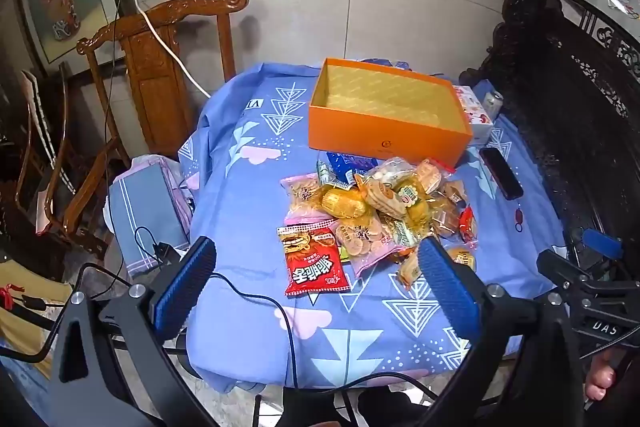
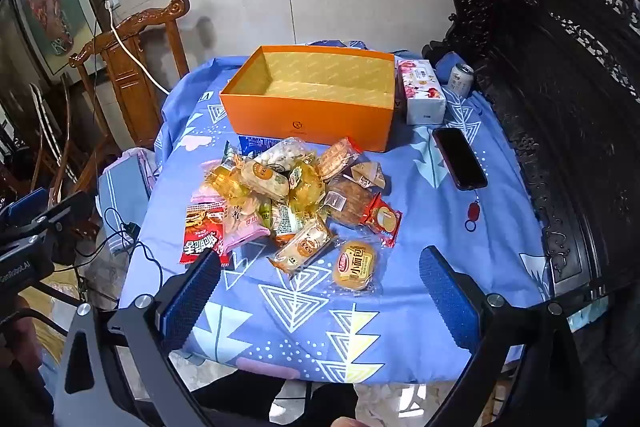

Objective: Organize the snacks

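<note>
A heap of wrapped snacks (image 1: 384,211) (image 2: 292,199) lies mid-table on the blue patterned cloth. A red crisp packet (image 1: 314,261) (image 2: 202,231) sits at the heap's near left. A round bun in clear wrap (image 2: 354,265) lies at the near right. Behind the heap stands an open orange box (image 1: 384,111) (image 2: 316,95), with nothing showing inside it. My left gripper (image 1: 316,259) hovers open above the red packet, touching nothing. My right gripper (image 2: 320,269) hangs open over the near side of the heap, with nothing between its fingers.
A black phone (image 1: 501,173) (image 2: 459,158) lies right of the heap. A floral tissue box (image 2: 424,93) and a drink can (image 2: 460,79) stand beside the orange box. A carved wooden chair (image 1: 172,67) is at the back left, dark carved furniture (image 2: 560,87) along the right.
</note>
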Available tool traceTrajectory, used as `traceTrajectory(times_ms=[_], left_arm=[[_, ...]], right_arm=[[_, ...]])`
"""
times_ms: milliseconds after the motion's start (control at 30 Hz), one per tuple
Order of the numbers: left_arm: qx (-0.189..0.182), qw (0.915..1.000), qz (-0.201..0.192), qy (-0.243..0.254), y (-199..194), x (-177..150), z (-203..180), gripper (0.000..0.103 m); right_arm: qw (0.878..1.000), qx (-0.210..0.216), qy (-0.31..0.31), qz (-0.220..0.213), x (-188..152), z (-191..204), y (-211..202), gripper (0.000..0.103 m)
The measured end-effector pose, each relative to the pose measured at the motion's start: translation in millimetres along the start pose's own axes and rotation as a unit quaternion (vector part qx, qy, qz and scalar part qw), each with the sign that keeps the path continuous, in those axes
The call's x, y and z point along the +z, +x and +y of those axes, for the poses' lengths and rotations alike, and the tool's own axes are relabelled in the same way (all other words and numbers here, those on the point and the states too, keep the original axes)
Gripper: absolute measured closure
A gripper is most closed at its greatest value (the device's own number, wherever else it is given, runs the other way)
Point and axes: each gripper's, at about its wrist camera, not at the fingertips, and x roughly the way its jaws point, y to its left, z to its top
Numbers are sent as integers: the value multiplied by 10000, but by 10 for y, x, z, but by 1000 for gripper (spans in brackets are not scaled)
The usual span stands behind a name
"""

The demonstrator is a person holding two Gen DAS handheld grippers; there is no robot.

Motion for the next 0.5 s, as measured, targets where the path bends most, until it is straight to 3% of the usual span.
traceTrajectory(times_ms=[500], left_arm=[[67, 10000, 49, 15, 14, 1, 20, 4]], right_arm=[[10000, 11, -5, 3, -10, 14, 16, 3]])
